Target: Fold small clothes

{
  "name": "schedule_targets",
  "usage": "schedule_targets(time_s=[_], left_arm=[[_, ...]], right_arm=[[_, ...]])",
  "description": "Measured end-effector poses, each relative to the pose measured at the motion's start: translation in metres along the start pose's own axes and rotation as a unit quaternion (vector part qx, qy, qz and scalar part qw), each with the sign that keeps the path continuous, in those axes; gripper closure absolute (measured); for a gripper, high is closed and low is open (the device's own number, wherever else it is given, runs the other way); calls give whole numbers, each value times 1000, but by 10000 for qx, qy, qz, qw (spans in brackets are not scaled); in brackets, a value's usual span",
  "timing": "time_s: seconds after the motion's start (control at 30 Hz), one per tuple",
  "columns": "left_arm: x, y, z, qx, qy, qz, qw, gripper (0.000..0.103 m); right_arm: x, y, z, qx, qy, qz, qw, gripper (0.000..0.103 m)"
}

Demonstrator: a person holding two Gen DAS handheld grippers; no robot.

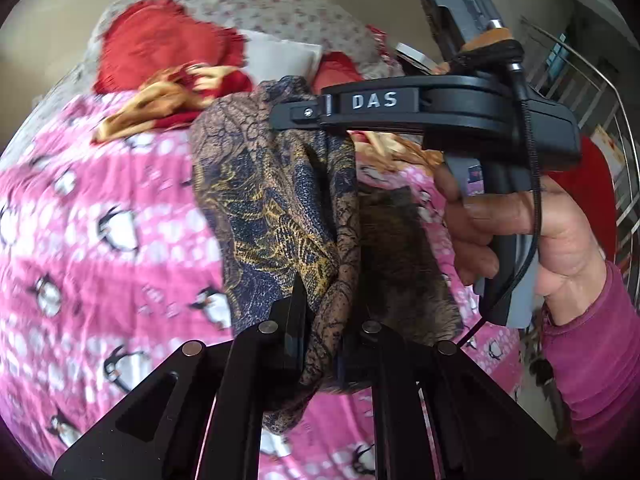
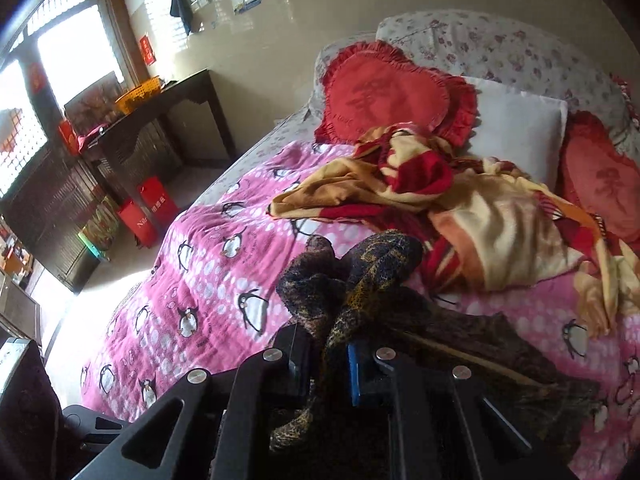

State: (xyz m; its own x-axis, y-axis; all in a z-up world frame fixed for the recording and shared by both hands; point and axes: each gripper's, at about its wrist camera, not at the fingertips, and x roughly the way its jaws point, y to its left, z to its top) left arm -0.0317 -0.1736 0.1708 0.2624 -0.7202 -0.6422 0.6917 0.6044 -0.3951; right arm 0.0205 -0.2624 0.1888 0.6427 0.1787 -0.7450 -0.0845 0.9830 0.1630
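Note:
A dark blue, gold and brown patterned garment (image 1: 280, 200) hangs lifted above the pink penguin bedspread (image 1: 100, 220). My left gripper (image 1: 326, 316) is shut on a bunched edge of it at the bottom of the left wrist view. My right gripper (image 1: 282, 115), held by a hand in a pink sleeve, pinches the cloth's upper end. In the right wrist view the garment (image 2: 372, 264) bunches up between the shut fingers of the right gripper (image 2: 324, 350), and the rest of the cloth trails off to the right over the bedspread (image 2: 208, 272).
A crumpled yellow and red blanket (image 2: 460, 200) lies behind the garment. Red heart pillows (image 2: 384, 96) and a white pillow (image 2: 520, 128) sit at the head of the bed. A dark table (image 2: 160, 120) and red bags (image 2: 148, 208) stand left of the bed. A metal rack (image 1: 616, 128) is on the right.

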Motion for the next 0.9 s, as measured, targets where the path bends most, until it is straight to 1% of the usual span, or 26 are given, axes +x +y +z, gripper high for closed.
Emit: schedule_targets(time_s=[0.13,0.2,0.3,0.47,0.57,0.6,0.63,0.67,0.7,0.73,0.77,0.83,0.87,0.9], left_arm=[[28,-55,14,520,124,-142,9985,94],[47,-80,16,700,263,-206,9970,94],[79,-110,16,844,520,-291,9946,94],[127,-141,9,1006,889,-344,9904,94],[153,-151,5,979,1073,-359,9887,94],[157,-151,3,988,1139,-367,9879,92],[159,-151,3,984,1227,-394,9868,88],[159,-149,6,941,1340,-474,9854,82],[153,-147,8,874,1434,-633,9838,73],[145,-143,12,821,1442,-775,9831,64],[133,-134,14,817,1335,-814,9843,59],[103,-121,15,926,987,-593,9890,40],[91,-112,16,965,834,-471,9907,37],[80,-99,16,956,687,-250,9927,36]], right_arm=[[-38,-47,-16,316,-192,-223,9991,91],[-54,-73,-27,507,-251,-324,9979,91],[-70,-109,-47,743,-279,-461,9958,91],[-81,-158,-85,1155,-212,-647,9910,91],[-73,-186,-106,1497,-77,-768,9857,91],[-66,-194,-113,1616,-38,-783,9837,91],[-60,-199,-118,1699,-11,-772,9824,91],[-54,-205,-124,1810,12,-762,9805,87],[-51,-207,-127,1862,32,-803,9792,80],[-53,-208,-130,1907,37,-942,9771,65],[-59,-207,-133,1950,2,-1081,9748,59],[-79,-200,-141,1988,-218,-906,9756,59],[-90,-195,-148,2015,-304,-728,9763,57],[-100,-187,-155,2049,-347,-585,9764,54]])
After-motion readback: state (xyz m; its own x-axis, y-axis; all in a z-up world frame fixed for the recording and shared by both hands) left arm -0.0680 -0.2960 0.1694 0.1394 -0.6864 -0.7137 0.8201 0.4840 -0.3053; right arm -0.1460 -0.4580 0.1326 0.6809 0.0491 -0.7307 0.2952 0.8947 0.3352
